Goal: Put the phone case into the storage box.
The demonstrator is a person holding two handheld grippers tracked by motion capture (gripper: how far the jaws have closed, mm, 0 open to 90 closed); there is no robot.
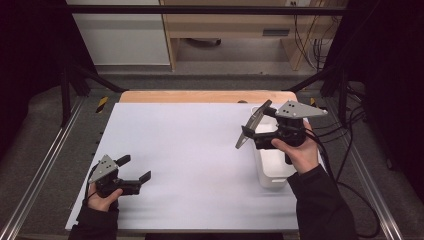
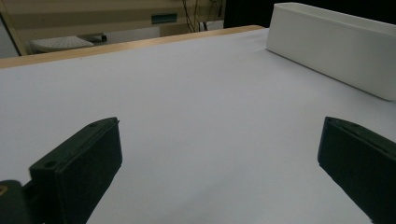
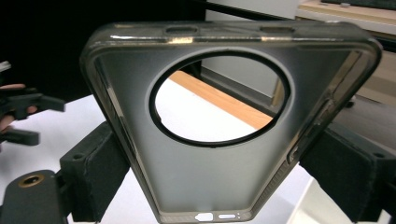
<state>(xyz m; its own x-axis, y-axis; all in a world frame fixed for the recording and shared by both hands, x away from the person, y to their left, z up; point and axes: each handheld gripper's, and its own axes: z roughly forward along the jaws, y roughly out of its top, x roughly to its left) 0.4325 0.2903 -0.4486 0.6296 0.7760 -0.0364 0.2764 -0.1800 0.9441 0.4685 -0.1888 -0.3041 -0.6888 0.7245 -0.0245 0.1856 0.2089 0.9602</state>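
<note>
**A:** What is the right gripper [image 1: 256, 134] carrying?

**B:** A phone case [image 3: 229, 126], smoky grey and half see-through, with a big round cutout for the camera. Through that hole you can see the white surface [image 1: 190, 150] and its wooden far edge. The rim has small slots along the top, side button bumps, and port openings at the bottom end.

**A:** How are the jaws set on it?

**B:** They press on its two long sides, one on each, so the case is clamped across its width.

**A:** Where is it, and which way does it run?

**B:** In the high view it is up in the air at the right of the surface, just over the left wall of the white bin [image 1: 272, 165], not touching the sheet. Its long axis is tilted: the upper end leans away toward the far right, the lower end comes down toward the near left. The hollow inside faces the right gripper's camera, the camera-hole end uppermost.

**A:** And the other hand?

**B:** The left gripper [image 1: 136, 169] sits low at the near left corner, well apart from the case. Its jaws stand wide with nothing between them, pointing across the surface toward the bin.
</note>
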